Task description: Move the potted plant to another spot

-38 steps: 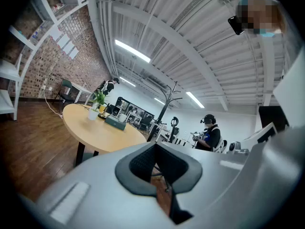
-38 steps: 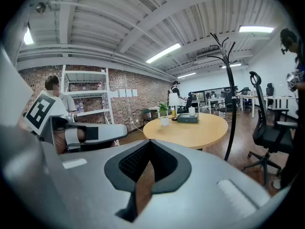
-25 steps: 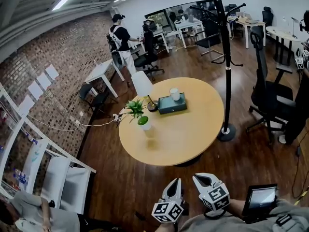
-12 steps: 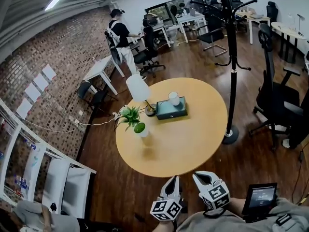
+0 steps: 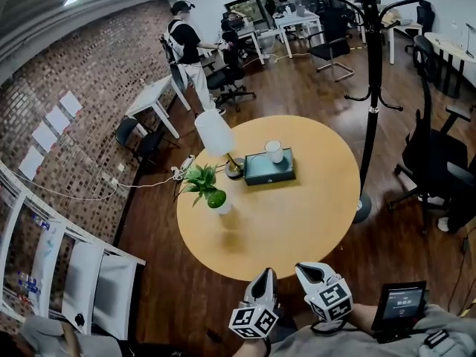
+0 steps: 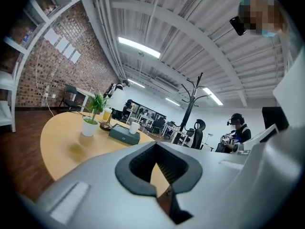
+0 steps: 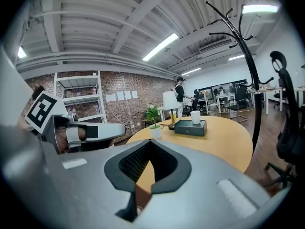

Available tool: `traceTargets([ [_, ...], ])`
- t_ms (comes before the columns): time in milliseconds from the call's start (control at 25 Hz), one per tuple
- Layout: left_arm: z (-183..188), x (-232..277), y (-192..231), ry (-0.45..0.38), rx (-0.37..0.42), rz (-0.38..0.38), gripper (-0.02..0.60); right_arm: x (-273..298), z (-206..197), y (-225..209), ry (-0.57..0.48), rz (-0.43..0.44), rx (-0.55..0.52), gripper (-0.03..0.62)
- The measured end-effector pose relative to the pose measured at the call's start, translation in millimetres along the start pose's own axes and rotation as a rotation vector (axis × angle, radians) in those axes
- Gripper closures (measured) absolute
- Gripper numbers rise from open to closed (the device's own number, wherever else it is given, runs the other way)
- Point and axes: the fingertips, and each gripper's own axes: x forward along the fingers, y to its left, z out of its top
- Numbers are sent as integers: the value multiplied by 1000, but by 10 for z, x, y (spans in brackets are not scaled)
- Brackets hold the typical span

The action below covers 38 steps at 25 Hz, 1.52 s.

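Just short of the round table (image 5: 297, 225), left gripper (image 5: 267, 275) and right gripper (image 5: 306, 269) abreast, jaws together, empty.

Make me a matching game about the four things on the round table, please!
Things:
1. potted plant
2. lamp
3. cup
4. box

Clues:
A. white, stands on top of the box
B. dark teal and flat
C. green leaves in a white pot
D. tall, with a white shade

Pairs: 1-C, 2-D, 3-A, 4-B
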Motion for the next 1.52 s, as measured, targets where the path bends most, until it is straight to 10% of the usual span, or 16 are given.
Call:
traceTargets([
  [880, 894, 1197, 2067, 72, -10, -228, 581, 2348, 580, -135, -6, -281, -1, 588],
  [1520, 870, 1649, 2560, 113, 4, -154, 581, 2961, 679, -447, 37, -258, -7, 588],
])
